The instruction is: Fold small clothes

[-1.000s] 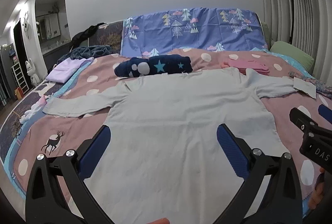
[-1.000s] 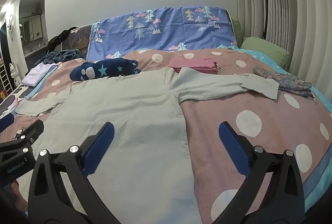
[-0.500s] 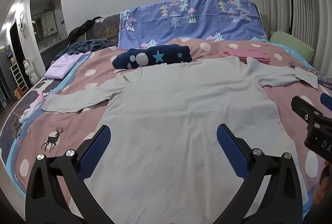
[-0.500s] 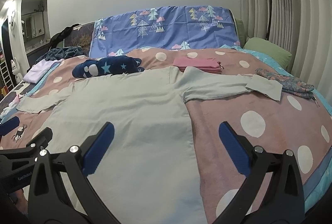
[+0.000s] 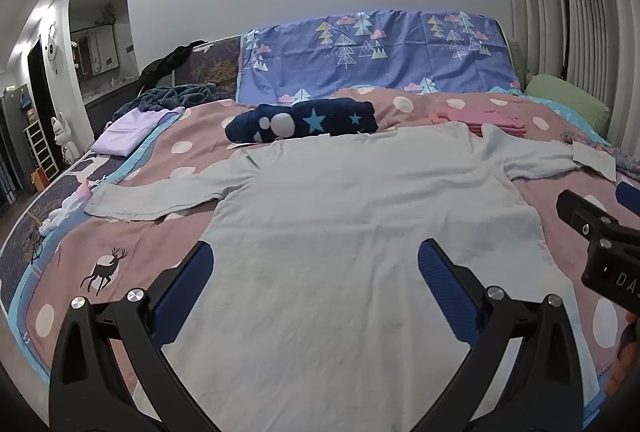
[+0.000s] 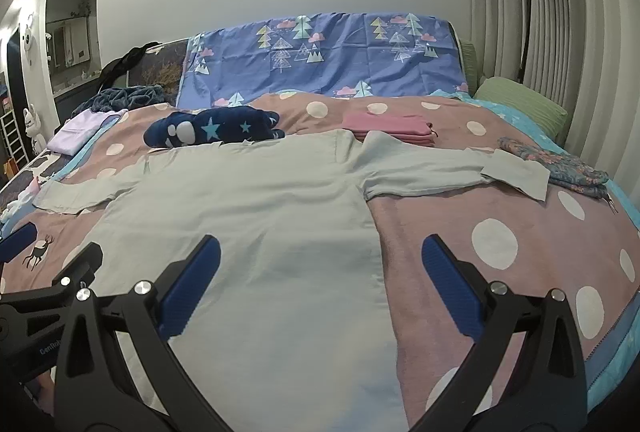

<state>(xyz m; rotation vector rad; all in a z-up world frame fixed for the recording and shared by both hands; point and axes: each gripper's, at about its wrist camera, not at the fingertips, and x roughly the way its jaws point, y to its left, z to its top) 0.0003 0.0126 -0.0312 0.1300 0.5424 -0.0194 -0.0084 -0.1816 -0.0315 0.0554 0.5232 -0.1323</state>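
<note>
A pale grey long-sleeved shirt (image 5: 360, 232) (image 6: 248, 224) lies flat on the pink dotted bedspread (image 5: 160, 240) (image 6: 500, 272), both sleeves spread out to the sides. The right sleeve's cuff (image 6: 516, 176) is turned over. My left gripper (image 5: 316, 272) hovers open above the shirt's lower body with nothing between its blue pads. Over the shirt's right hem edge my right gripper (image 6: 320, 272) stands open and empty too. Each gripper shows at the edge of the other's view.
A rolled navy star-print garment (image 5: 304, 122) lies past the collar, folded pink clothes (image 6: 392, 128) beside it. A floral garment (image 6: 560, 168) sits by the right cuff, a lilac one (image 5: 132, 130) far left. A green pillow (image 6: 520, 104) and blue headboard cover (image 5: 372, 56) stand behind.
Both grippers have risen and tilted a little, so the shirt sits lower and fuller in view. Both stay open. The shirt has not moved.
</note>
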